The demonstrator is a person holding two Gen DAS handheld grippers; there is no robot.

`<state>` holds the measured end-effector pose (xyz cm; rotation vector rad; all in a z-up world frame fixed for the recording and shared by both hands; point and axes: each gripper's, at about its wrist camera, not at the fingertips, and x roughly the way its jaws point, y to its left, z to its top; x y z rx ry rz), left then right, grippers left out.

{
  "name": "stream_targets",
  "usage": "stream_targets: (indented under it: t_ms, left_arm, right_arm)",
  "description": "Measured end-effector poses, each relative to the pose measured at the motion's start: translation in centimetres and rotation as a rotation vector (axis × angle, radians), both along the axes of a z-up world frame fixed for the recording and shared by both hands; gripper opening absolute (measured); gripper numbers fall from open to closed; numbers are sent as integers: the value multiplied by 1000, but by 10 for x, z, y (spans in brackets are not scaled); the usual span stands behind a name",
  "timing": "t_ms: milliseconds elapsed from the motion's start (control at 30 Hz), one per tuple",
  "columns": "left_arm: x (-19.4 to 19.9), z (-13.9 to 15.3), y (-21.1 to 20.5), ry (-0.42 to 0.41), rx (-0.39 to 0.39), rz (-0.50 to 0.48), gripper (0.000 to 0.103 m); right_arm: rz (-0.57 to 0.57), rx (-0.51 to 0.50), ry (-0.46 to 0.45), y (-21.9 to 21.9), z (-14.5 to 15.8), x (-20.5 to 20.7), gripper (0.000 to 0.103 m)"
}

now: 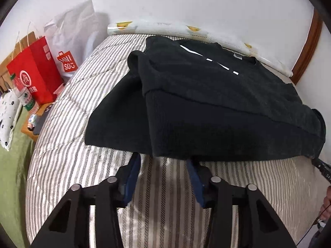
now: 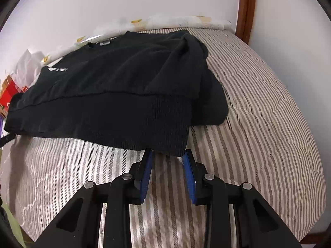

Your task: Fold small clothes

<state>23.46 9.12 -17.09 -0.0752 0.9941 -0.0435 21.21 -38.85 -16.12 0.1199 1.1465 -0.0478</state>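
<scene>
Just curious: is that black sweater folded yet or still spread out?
Partly folded: the black sweater has both sleeves tucked across its body, but its ribbed hem still lies unfolded.

Both wrist views sit low and close over the striped bed [image 1: 68,128], facing the wall, the left one at the black sweater's [image 1: 217,95] left hem corner, the right one at its right, sharing that sweater [image 2: 107,82].

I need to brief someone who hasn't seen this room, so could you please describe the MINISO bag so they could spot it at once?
Start at the striped bed with the black sweatshirt on it, and look to its side at the cluster of bags against the white wall. The MINISO bag is the white one behind the red paper bag; only it carries a red MINISO logo.
</scene>
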Motion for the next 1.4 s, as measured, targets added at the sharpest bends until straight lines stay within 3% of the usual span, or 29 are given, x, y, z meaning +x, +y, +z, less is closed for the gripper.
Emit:
stream_targets:
  t_ms: [100, 300, 533, 600, 667, 833, 1133, 1400]
  left_arm:
    - [1, 9, 0, -27, -18, -9, 36]
    - [11, 21, -1, -80, -40, -34, 32]
    - [28, 23, 0, -82, -84, -31, 20]
    - [32, 24, -1, -87, -77, -35, 13]
    - [34, 26, 0, -94, -83, -45, 11]
    - [45, 37, 2, -115, -103, -65, 10]
    - [83, 51, 8, -158, -145, -33, 9]
    - [133, 48, 5, -169, -134, -17, 9]
  right_arm:
    - [18, -9, -12, 3, 9, 3, 21]
    - [38, -15, -155, 1, 43, 1, 21]
    - [12, 58, -141, -5, 38, 28, 21]
    - [7, 81, -150, -4, 38, 33, 11]
    - [25, 80, -176, 0, 41, 37, 10]
    - [62, 59, -251, 12, 57, 47, 9]
    - [13, 121, -270, 8, 53, 96, 9]
    - [-23, 142, -269, 0, 43, 147, 8]
